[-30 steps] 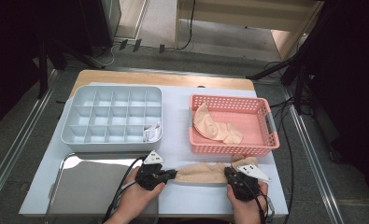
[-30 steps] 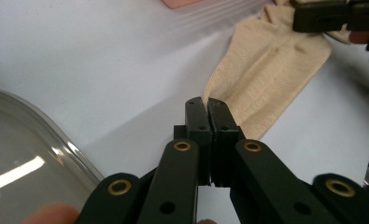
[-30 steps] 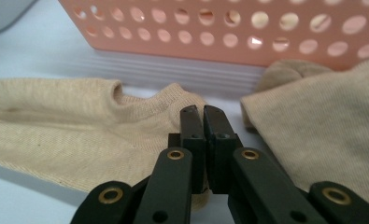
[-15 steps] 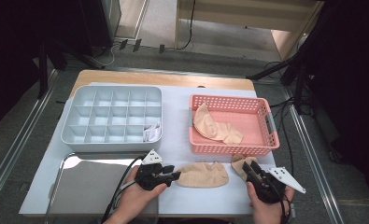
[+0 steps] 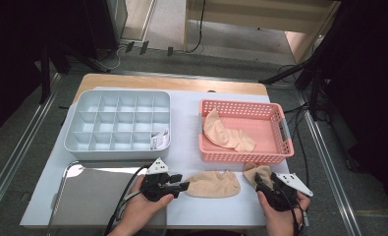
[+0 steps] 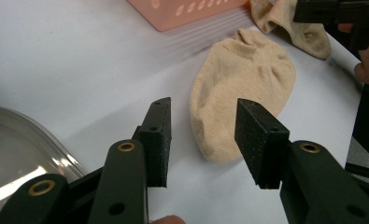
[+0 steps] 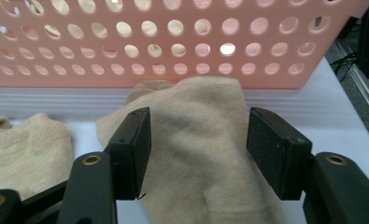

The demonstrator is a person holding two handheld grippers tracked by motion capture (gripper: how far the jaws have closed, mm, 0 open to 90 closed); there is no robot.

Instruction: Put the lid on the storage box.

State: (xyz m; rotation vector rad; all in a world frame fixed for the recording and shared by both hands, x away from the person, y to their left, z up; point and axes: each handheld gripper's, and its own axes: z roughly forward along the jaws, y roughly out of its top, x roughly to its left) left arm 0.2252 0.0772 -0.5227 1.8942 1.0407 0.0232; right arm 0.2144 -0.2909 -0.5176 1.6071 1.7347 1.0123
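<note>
Two beige ankle socks lie on the white table top near its front edge. One sock (image 5: 213,184) (image 6: 240,93) lies flat just right of my left gripper (image 5: 184,185) (image 6: 203,119); its jaws have just been opening and stand open, the sock's near end between them, untouched by the pads. The second sock (image 5: 257,172) (image 7: 196,140) lies crumpled against the pink basket (image 5: 280,155) (image 7: 173,42). My right gripper (image 5: 263,181) (image 7: 196,126) straddles it; its jaws have just been opening and stand open, clear of the cloth.
The pink basket holds more beige socks (image 5: 226,132). A grey compartment tray (image 5: 118,123) sits at the back left with a white item (image 5: 159,140) in one cell. A metal tray (image 5: 83,189) lies at the front left, under my left hand's cable.
Both grippers were shut on the socks stretched between them. Both jaws have opened, the right gripper has moved right toward the basket's corner, and the socks now lie apart.
</note>
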